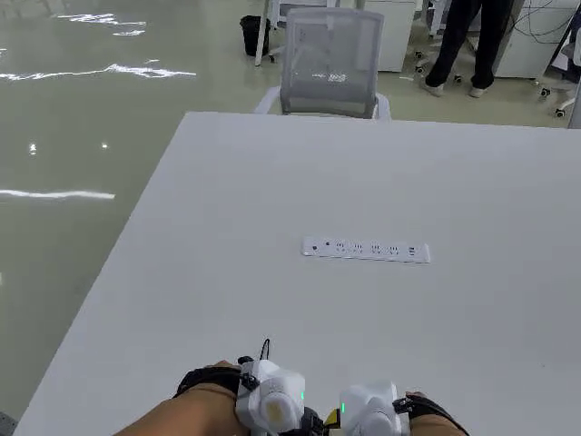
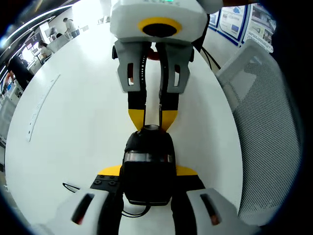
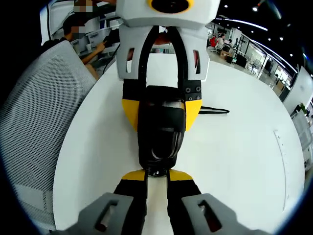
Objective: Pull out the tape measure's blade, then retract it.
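Observation:
The black tape measure (image 2: 147,169) is clamped by its body in my left gripper (image 2: 149,171), low over the white table (image 1: 272,200). My right gripper (image 2: 151,115) faces it nose to nose, yellow tips shut on the blade's end at the case mouth. Hardly any blade is out. From the right gripper view, my right gripper (image 3: 156,177) pinches the blade tip just below the tape measure (image 3: 161,129), which sits in the left gripper (image 3: 161,112). In the head view the left gripper (image 1: 272,409) and right gripper (image 1: 370,416) meet at the table's near edge.
A white power strip (image 1: 366,249) lies mid-table. A grey mesh chair (image 1: 330,64) stands at the far edge, and a person (image 1: 467,45) stands beyond it. Another mesh chair (image 2: 264,98) is close beside the near edge. A thin black cord (image 3: 212,110) trails from the tape measure.

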A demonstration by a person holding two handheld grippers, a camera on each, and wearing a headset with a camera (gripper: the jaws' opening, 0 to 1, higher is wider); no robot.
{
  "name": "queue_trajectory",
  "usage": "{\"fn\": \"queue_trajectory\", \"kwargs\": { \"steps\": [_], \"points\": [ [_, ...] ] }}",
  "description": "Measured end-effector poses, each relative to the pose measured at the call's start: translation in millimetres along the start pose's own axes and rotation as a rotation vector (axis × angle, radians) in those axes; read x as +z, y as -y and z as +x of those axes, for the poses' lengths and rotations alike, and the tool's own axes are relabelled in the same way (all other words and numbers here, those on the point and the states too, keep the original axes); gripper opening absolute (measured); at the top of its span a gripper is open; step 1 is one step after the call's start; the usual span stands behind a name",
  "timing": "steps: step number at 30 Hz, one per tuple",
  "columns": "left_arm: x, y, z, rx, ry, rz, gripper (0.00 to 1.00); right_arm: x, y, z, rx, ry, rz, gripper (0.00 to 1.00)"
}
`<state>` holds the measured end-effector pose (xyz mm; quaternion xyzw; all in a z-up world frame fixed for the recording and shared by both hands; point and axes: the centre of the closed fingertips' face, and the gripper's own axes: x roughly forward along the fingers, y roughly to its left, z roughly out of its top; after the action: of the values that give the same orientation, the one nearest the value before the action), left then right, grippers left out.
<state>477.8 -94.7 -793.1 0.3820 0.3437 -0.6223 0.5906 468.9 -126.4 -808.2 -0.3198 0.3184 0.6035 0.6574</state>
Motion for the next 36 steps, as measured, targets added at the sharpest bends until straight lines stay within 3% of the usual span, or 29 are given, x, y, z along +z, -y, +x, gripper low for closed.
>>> {"fn": "queue_trajectory", "kwargs": {
  "steps": [12, 19, 36],
  "points": [
    [-0.1, 0.6, 0.3, 0.017, -0.012, -0.003, 0.32, -1.2, -1.1, 0.5, -0.01, -0.004, 0.015, 0.12],
    [-1.2, 1.0, -0.4, 0.03, -0.022, 0.007, 0.32, -2.6, -1.6, 0.1, -0.016, -0.03, -0.028, 0.12],
    [-1.3, 1.4, -0.2, 0.038, -0.023, 0.011, 0.32, -10.2, -1.9, -3.0, -0.014, -0.04, -0.002, 0.11]
  ]
}}
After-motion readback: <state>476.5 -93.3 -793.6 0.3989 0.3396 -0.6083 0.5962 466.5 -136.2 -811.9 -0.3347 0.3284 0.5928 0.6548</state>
